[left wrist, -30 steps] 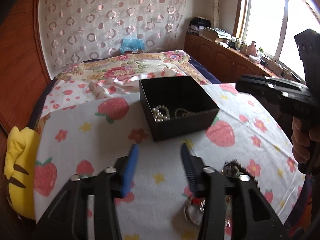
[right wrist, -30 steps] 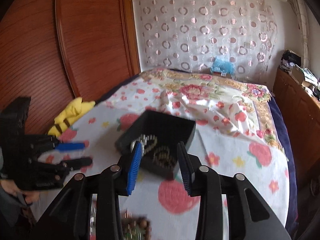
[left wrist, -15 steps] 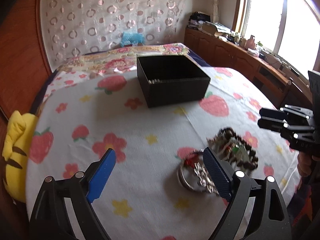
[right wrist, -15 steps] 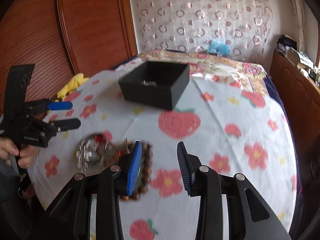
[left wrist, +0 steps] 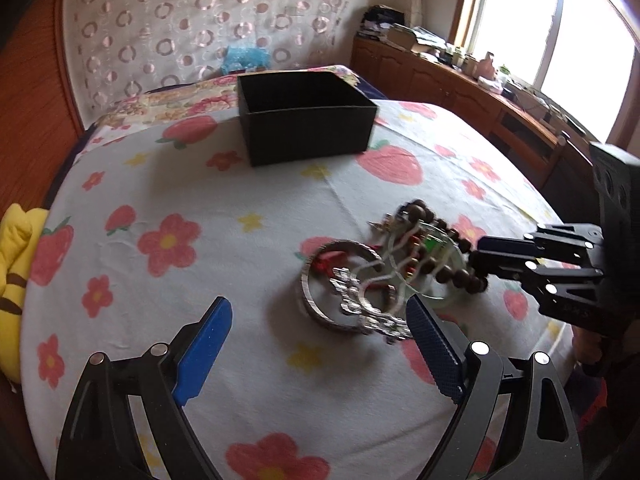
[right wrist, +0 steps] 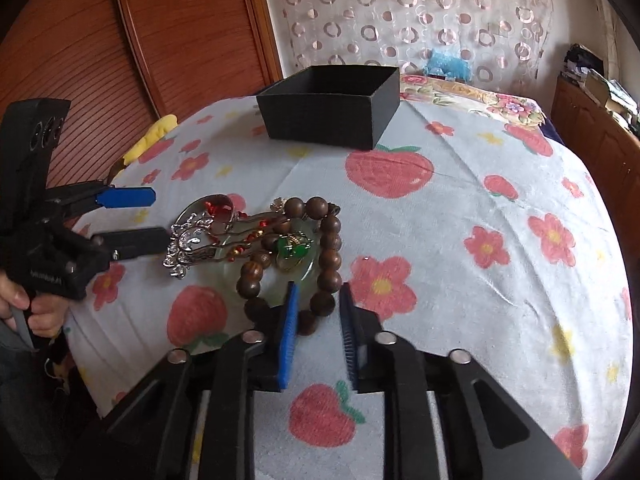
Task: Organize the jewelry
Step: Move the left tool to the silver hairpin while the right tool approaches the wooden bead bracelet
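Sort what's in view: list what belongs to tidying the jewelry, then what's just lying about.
Belongs to the job:
wooden bead bracelet
silver bangle
silver hairpin
green pendant
black box

Just lying about:
yellow plush toy
blue bag
clutter on the cabinet

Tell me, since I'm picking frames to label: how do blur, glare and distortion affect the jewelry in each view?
Left wrist view: the jewelry pile is smeared by motion blur, the window is blown out, and fisheye bends the bedspread. Right wrist view: sharper, the wooden bead bracelet reads clearly, with even light and the same bulging distortion.
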